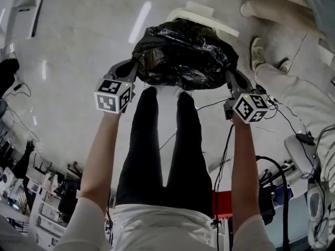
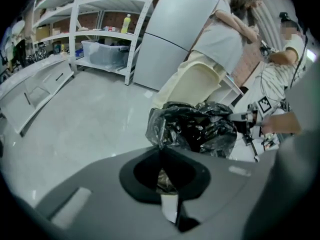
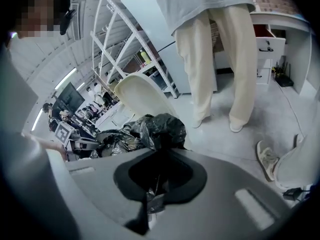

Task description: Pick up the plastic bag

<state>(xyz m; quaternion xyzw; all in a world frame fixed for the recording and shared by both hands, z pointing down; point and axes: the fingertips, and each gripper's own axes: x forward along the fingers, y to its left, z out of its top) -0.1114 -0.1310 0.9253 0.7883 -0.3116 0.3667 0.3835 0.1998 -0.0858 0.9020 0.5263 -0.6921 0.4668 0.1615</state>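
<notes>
Your left gripper [image 1: 134, 68] and right gripper [image 1: 230, 78] have their jaws clamped on opposite rims of the plastic bag [image 1: 183, 54], which looks light, limp and slippery.

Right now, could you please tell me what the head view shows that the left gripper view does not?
Only the head view: the person's black-trousered legs and the black-and-white marker cube on the left gripper. Only the left gripper view: white open-frame shelving holding a clear plastic storage box. Both: the crumpled black plastic bag, with the right gripper shut on its edge.
</notes>
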